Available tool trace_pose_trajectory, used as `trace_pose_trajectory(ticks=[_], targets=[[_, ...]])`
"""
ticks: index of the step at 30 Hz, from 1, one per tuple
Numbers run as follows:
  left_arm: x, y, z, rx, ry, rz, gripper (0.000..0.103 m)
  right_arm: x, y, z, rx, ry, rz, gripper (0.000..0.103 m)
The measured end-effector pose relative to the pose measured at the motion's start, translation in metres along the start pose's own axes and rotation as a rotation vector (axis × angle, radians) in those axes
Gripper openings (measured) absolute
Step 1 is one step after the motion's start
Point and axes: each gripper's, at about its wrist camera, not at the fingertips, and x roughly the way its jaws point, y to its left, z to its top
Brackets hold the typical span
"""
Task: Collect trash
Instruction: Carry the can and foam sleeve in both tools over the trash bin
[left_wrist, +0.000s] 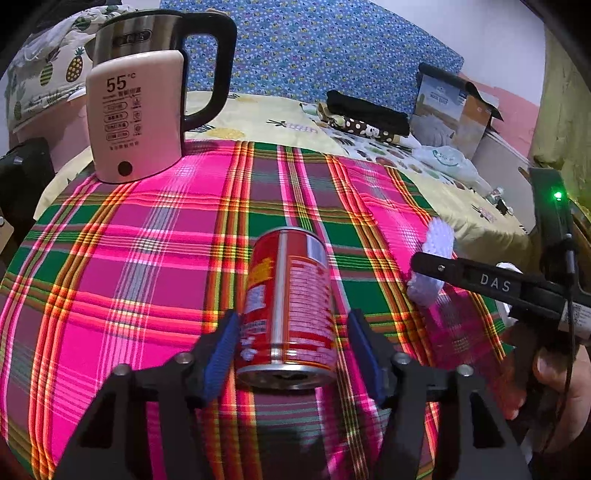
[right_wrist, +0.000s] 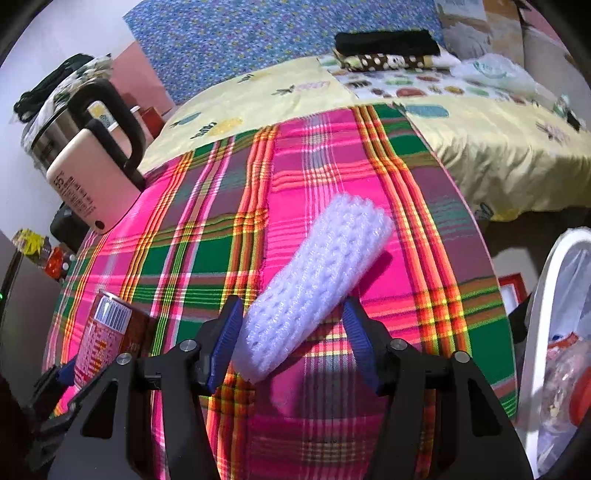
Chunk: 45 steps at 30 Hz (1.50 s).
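Both grippers straddle their trash on the plaid-covered worktop (left_wrist: 147, 236). Left gripper (left_wrist: 291, 341) brackets the red can (left_wrist: 290, 302), which lies on its side, silver rim facing the camera; a gap shows at one pad, so it isn't clamped. Right gripper (right_wrist: 291, 339) frames the white foam sleeve (right_wrist: 314, 284), lying diagonally, jaws apart, likely for carrying to the white bin (right_wrist: 543, 302) nearby.

Table w/ pink-green plaid cloth (left_wrist: 147, 258): red can (left_wrist: 290, 310) lying on its side, white foam net sleeve (right_wrist: 314, 284) flat just beside it, pink-and-steel kettle (left_wrist: 136, 110) upright at far corner.
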Motion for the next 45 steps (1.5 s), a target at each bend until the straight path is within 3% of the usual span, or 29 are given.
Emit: trace_pose_trajectory(ticks=[1,11,12,16,30,45], targets=[[0.000,0.001,0.000,-0.004,0.000,0.002,0.055,0.000,-0.001,0.000,-0.003,-0.002,0.008,0.039],[-0.010,-0.001,-0.008,-0.017,-0.011,0.003,0.055,-0.031,0.002,-0.012,-0.091,-0.029,0.037,0.030],[-0.012,-0.003,-0.010,-0.014,-0.012,0.000,0.055,-0.033,0.002,-0.014,-0.100,-0.031,0.036,0.024],[-0.021,-0.012,-0.015,0.000,-0.015,-0.012,0.055,-0.046,-0.002,-0.023,-0.111,-0.037,0.051,0.020],[-0.057,-0.050,-0.032,0.044,-0.045,-0.073,0.055,-0.092,-0.020,-0.049,-0.089,-0.092,0.067,0.019],[-0.064,-0.106,-0.038,0.134,-0.035,-0.159,0.055,-0.127,-0.058,-0.070,-0.001,-0.154,0.003,0.019]])
